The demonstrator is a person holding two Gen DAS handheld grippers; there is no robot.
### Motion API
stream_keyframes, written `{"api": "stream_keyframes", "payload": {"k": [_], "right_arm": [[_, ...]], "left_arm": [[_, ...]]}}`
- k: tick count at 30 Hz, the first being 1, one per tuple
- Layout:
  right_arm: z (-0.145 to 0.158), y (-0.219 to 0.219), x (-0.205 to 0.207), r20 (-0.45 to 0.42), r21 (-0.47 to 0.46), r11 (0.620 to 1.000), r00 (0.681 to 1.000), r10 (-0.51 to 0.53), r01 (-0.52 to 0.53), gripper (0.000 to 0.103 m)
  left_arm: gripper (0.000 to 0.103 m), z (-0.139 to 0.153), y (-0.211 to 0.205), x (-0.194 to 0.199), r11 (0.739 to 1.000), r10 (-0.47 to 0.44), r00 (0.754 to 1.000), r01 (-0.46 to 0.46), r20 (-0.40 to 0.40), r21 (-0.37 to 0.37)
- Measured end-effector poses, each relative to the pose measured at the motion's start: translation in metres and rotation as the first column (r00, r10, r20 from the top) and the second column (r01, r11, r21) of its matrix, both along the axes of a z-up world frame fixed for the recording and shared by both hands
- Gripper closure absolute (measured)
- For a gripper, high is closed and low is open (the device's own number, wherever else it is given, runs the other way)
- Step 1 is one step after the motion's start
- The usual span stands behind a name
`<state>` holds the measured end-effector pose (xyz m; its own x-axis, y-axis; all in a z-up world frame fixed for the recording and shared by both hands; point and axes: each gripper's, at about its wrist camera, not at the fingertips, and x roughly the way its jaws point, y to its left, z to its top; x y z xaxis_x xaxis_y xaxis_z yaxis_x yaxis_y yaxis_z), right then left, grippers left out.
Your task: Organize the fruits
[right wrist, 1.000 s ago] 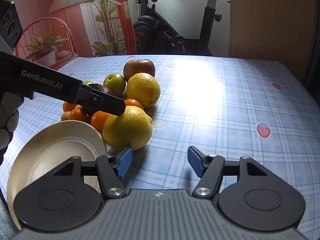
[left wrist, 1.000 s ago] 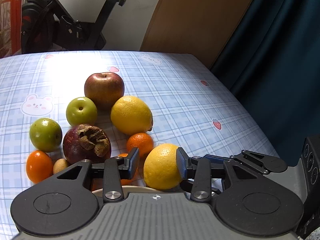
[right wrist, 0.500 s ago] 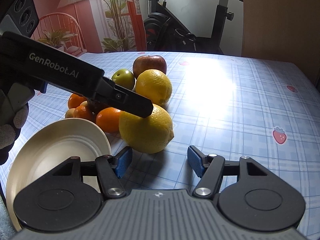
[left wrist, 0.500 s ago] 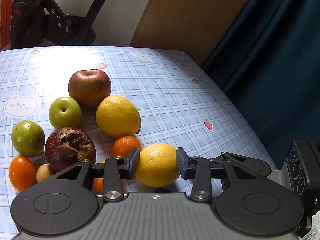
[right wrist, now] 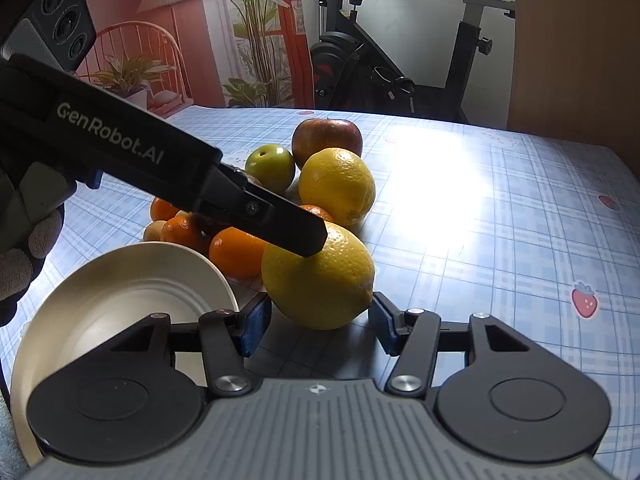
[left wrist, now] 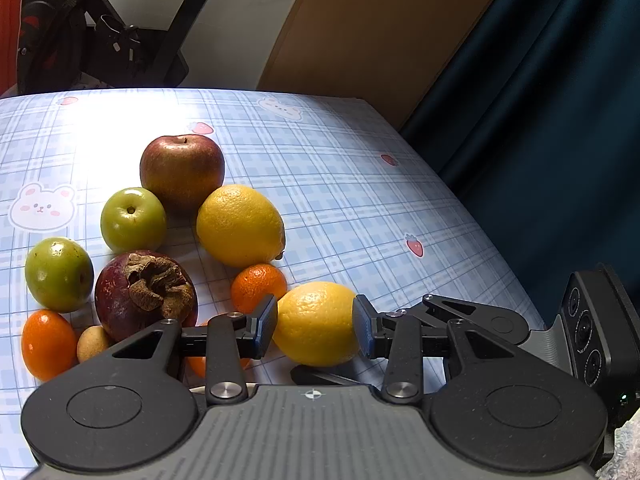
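The white plate (right wrist: 120, 292) left of the right hand-held gripper (right wrist: 316, 322) holds nothing. The left hand-held gripper (left wrist: 316, 322) grasps a lemon (left wrist: 316, 324) above the tabletop (left wrist: 360, 200); the right one is spread wide beneath it.

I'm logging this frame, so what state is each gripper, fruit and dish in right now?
left gripper: shut on near lemon
right gripper: jaws open, flanking the near lemon
far lemon: loose on the tablecloth
red apple: upright, stem up
plate: holds no fruit
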<state>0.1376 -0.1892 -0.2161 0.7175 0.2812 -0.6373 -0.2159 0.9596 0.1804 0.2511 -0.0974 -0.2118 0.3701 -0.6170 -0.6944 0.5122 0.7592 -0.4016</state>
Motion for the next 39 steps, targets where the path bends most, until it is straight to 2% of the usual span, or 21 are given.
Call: {"api": "stream_keyframes", "payload": {"k": [5,13,21,32,39], "right_arm": [[0.005,-0.003,-0.008,0.002,0.009,1.0,1.0,-0.012,0.012,0.047],[0.025,0.0,-0.023,0.028,0.001,1.0,1.0,-0.012,0.012,0.047],[0.039,0.031,-0.034,0.041,-0.008,0.999,0.998,0.041,-0.04,0.047],[0.024,0.081,-0.015,-0.002,-0.019,0.989,0.989,0.148,-0.148,0.047],[0.013,0.097,-0.007,-0.015,-0.044,0.983,0.984,0.178,-0.179,0.047]], "left_arm": [[0.06,0.001,-0.002,-0.003,1.0,-0.015,1.0,0.015,0.0,-0.004],[0.06,0.018,0.003,-0.022,0.999,-0.034,0.999,0.035,0.041,-0.01],[0.06,0.034,0.033,-0.047,1.0,-0.017,0.997,0.017,0.071,0.009],[0.059,0.021,0.089,-0.052,0.995,0.101,0.995,-0.102,0.027,0.016],[0.059,0.012,0.103,-0.052,0.99,0.14,0.99,-0.141,0.014,0.023]]}}
